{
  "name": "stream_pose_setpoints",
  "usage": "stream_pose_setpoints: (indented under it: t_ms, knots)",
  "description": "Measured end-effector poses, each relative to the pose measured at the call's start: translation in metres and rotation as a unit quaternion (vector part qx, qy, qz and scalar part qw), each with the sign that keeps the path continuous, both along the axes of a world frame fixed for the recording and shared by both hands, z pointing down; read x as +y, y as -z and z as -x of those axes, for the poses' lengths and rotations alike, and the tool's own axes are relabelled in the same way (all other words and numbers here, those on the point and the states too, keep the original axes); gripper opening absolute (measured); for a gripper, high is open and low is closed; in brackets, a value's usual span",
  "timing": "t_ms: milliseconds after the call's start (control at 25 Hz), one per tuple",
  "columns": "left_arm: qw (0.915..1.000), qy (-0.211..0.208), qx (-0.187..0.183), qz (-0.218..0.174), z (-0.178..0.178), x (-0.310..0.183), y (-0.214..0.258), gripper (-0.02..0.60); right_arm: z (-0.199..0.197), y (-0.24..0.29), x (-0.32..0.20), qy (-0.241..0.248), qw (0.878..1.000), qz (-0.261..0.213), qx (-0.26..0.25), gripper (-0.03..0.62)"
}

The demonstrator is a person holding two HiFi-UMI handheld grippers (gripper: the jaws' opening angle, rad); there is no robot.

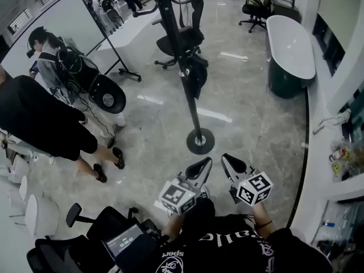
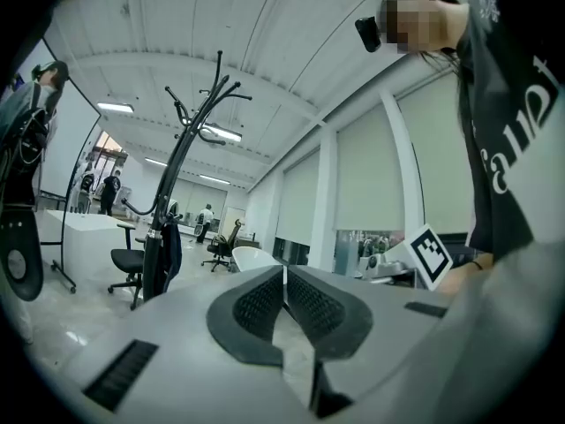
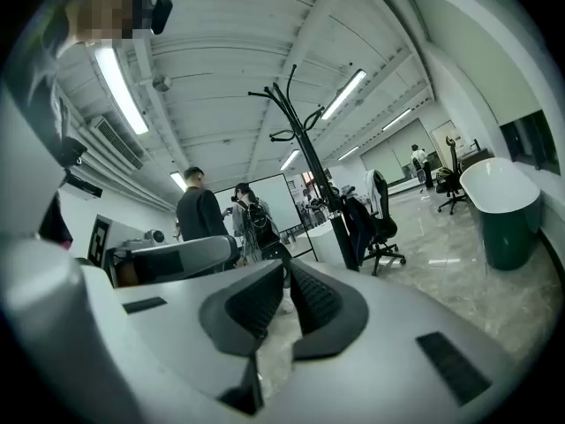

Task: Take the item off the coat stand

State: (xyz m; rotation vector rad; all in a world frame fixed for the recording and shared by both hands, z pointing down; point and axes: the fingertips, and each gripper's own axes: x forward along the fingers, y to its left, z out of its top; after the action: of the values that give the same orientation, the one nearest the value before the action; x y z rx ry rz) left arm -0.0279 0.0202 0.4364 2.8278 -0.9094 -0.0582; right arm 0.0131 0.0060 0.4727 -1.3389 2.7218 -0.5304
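Observation:
A black coat stand (image 1: 186, 78) rises from a round base (image 1: 200, 141) on the grey floor, straight ahead of me. A dark garment (image 1: 197, 75) hangs halfway up its pole. It also shows as the dark garment (image 2: 164, 256) in the left gripper view and the dark garment (image 3: 357, 225) in the right gripper view. The bare upper hooks (image 2: 210, 91) spread above it. My left gripper (image 1: 203, 164) and right gripper (image 1: 228, 160) are side by side, level, short of the stand's base. Both are shut with nothing between the jaws, and neither touches the stand.
Two people (image 1: 51, 118) stand at the left beside a whiteboard on a wheeled frame (image 1: 68, 27). A black office chair (image 1: 185, 33) is behind the stand. An oval white and green tub (image 1: 290, 50) lies at the right, with a counter (image 1: 341, 152) along the right edge.

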Motion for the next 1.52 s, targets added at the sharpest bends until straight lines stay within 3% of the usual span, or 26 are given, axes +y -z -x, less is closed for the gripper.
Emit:
stream_pose_setpoints:
  t_ms: [200, 480, 760, 1280, 1520]
  knots:
    - [0.9998, 0.010, 0.012, -0.015, 0.054, -0.081, 0.006, 0.006, 0.042, 0.008, -0.073, -0.010, 1.000, -0.010, 0.010, 0.020]
    - [0.9995, -0.010, 0.024, 0.016, 0.069, -0.137, -0.002, 0.006, 0.053, 0.002, -0.122, -0.029, 0.999, 0.005, 0.031, 0.020]
    - [0.9990, -0.019, 0.020, 0.036, 0.042, -0.177, -0.006, 0.006, 0.026, -0.007, -0.168, -0.036, 0.999, 0.021, 0.033, 0.020]
    - [0.9987, 0.036, 0.022, 0.026, -0.008, -0.301, 0.009, 0.006, -0.035, -0.005, -0.326, 0.028, 0.998, 0.012, 0.058, 0.020]
    - [0.9971, 0.068, 0.030, 0.013, -0.028, -0.337, -0.009, 0.006, -0.058, -0.011, -0.392, 0.061, 0.995, -0.002, 0.078, 0.020]
